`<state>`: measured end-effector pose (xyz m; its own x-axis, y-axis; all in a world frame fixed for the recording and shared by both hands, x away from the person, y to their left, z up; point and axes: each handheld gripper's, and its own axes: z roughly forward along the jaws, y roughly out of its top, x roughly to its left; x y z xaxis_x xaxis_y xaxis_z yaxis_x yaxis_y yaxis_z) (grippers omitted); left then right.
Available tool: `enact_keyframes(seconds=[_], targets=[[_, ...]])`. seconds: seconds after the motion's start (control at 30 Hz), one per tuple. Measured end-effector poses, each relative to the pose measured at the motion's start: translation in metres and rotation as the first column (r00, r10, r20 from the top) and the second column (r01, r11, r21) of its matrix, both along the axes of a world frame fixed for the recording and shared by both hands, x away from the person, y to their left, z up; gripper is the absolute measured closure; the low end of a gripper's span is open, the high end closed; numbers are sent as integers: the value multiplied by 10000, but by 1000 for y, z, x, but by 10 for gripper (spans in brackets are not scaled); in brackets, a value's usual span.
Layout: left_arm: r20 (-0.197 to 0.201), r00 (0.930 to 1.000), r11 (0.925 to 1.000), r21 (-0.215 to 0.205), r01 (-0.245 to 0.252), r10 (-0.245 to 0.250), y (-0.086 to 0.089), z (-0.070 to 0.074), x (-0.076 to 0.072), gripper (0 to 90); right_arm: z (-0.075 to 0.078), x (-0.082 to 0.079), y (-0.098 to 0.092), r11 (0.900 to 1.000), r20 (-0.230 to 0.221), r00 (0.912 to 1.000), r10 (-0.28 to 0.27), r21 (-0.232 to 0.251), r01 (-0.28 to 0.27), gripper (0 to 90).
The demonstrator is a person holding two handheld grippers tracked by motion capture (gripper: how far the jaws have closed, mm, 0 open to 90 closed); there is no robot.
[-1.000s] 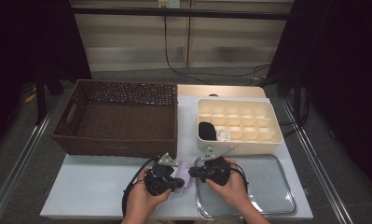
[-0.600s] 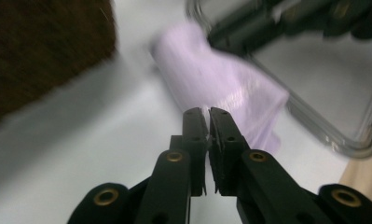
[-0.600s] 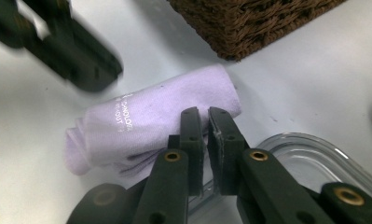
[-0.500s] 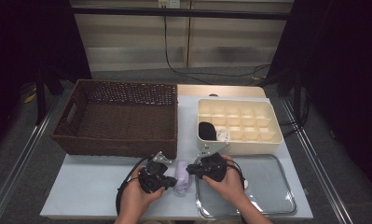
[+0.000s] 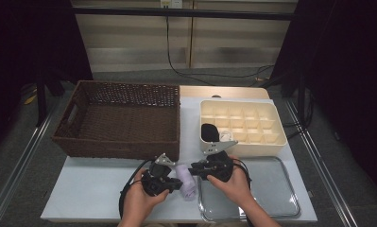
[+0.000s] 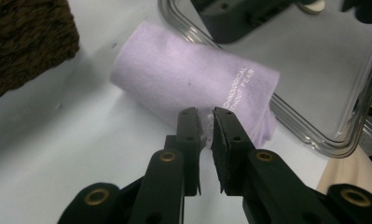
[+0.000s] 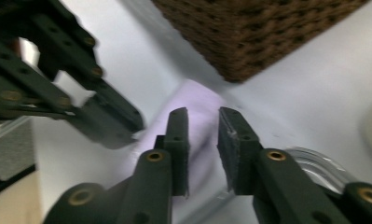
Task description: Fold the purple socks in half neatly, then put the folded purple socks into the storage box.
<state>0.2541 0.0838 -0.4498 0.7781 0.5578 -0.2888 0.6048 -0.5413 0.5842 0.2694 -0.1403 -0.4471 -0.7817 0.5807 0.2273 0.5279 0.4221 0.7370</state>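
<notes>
A lilac rolled cloth (image 5: 188, 185) lies on the white table (image 5: 96, 189) at the left rim of the clear tray (image 5: 271, 189). My left gripper (image 5: 179, 182) points at it from the left. In the left gripper view its jaws (image 6: 204, 116) have just been opening; they stand a narrow gap apart at the near edge of the cloth (image 6: 183, 79), not pressing it. My right gripper (image 5: 195, 171) comes from the right. Its jaws (image 7: 203, 116) have also just been opening and stand apart, with the cloth (image 7: 197, 100) beyond their tips and nothing gripped.
A brown wicker basket (image 5: 120, 118) fills the back left of the table, its corner close to both grippers (image 7: 249, 32). A cream compartment box (image 5: 243, 123) at the back right holds a black roll (image 5: 208, 131) and a white one (image 5: 224, 135).
The grippers have drawn slightly apart and their jaws have parted. The lilac cloth, hardly seen between them a second ago, now lies in plain sight on the table.
</notes>
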Motion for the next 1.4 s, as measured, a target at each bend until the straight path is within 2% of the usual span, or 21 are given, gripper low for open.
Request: enact_keyframes(seconds=[0.1,0.2,0.27,0.3,0.37,0.43,0.5,0.6,0.67,0.77,0.9,0.97,1.0,1.07,1.13,1.23,1.3,1.4], targets=[[136,9999,9999,79,-65,64,3,1,1,788,-2,-1,6,9999,-475,9988,75,89,-71,701],[654,9975,9991,290,-293,274,9,4,3,717,-9,0,8,9998,-1131,9934,-168,31,173,636],[778,9960,9984,318,-476,450,12,4,3,681,-17,3,6,9987,-1798,9828,-430,181,470,613],[867,9951,9975,462,-526,484,13,4,4,673,-18,4,5,9978,-2033,9776,-554,242,616,610],[956,9945,9969,613,-489,429,14,3,4,659,-22,5,3,9960,-2453,9667,-736,320,839,610],[900,9952,9973,585,-436,383,13,2,5,645,-23,7,2,9934,-2765,9563,-952,357,1093,590],[969,9946,9972,616,-423,362,12,1,5,627,-26,8,1,9902,-3174,9411,-1168,359,1350,557],[1104,9933,9974,606,-402,333,13,2,5,595,-28,8,2,9895,-3333,9358,-1147,455,1375,561],[1173,9922,9970,597,-489,417,14,3,6,576,-29,8,4,9904,-3560,9281,-1092,403,1320,566],[1189,9916,9974,464,-560,502,16,4,6,555,-30,8,5,9906,-3622,9259,-1072,407,1306,575],[1299,9896,9972,330,-666,618,19,6,8,546,-33,9,4,9901,-4040,9106,-876,657,1244,678],[1427,9876,9970,306,-710,659,21,6,8,536,-31,10,4,9911,-4107,9077,-860,574,1199,717],[1500,9864,9969,313,-722,667,21,6,8,524,-30,10,4,9917,-4053,9105,-818,579,1148,735],[1533,9856,9967,276,-762,711,22,5,9,495,-29,11,3,9911,-4140,9068,-797,642,1164,760],[1560,9847,9966,167,-812,776,23,3,9,479,-29,12,1,9887,-4278,9009,-738,869,1222,775],[1634,9831,9960,222,-868,820,26,0,12,454,-27,12,-1,9853,-4401,8958,-614,1166,1248,788],[1586,9835,9954,269,-922,868,28,-3,14,435,-24,12,-2,9853,-4403,8960,-585,1189,1227,793],[1635,9825,9950,298,-957,896,31,-6,16,397,-20,14,-4,9833,-4503,8913,-538,1313,1257,795]])
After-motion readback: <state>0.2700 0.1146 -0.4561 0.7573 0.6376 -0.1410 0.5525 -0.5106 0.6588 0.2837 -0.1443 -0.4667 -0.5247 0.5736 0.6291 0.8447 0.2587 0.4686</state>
